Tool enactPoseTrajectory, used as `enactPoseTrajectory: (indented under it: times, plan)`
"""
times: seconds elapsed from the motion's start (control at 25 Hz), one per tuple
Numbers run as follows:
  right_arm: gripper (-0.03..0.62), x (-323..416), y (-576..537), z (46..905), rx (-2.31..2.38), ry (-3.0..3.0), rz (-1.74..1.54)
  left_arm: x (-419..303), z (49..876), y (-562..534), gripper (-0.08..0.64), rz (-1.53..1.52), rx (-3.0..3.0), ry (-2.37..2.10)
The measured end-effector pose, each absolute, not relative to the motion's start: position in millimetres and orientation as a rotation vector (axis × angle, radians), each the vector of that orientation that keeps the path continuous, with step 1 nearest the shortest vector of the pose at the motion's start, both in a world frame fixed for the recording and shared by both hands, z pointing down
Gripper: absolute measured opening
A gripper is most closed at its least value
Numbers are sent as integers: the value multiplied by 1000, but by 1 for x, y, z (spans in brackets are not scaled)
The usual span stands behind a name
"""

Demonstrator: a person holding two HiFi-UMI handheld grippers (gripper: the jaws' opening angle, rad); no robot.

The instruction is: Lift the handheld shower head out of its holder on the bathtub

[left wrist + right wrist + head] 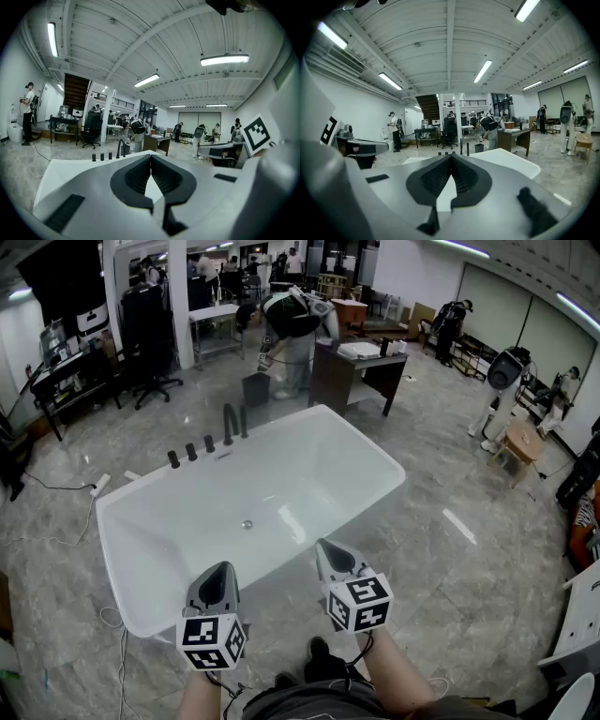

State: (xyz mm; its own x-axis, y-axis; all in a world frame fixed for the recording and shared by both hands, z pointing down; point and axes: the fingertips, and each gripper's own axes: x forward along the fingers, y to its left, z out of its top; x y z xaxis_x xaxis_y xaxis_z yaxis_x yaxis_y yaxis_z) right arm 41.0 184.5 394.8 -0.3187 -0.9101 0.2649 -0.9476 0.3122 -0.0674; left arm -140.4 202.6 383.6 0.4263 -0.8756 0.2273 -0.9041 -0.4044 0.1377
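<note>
Left gripper view: left claw [150, 158] pressed together, empty; right gripper view shows the right claw [451, 158] likewise. Only head view shows both above the near rim of the bathtub [281, 423], with the black handheld shower head [244, 421] upright on the far rim, well apart.

In my head view the bathtub [367, 457] fills the middle of the frame, with its drain [247, 523] in the basin, left of centre. On the far rim, toward the upper left, three knobs [191, 452] stand in a row. The spout [228, 424] is to their right and the shower head [244, 421] just beside it. Behind the tub, at upper centre, sits a desk [361, 367]. My left gripper [222, 570] and right gripper [325, 549] are side by side at lower centre, at the tub's near side.
</note>
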Motion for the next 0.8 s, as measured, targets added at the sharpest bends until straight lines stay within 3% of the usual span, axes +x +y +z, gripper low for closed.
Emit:
enactPoseTrajectory:
  times: [0.8]
  plan:
    - [25,8,197,402,1502,-2485,192,-150,394,215,17,152,2440,-1591]
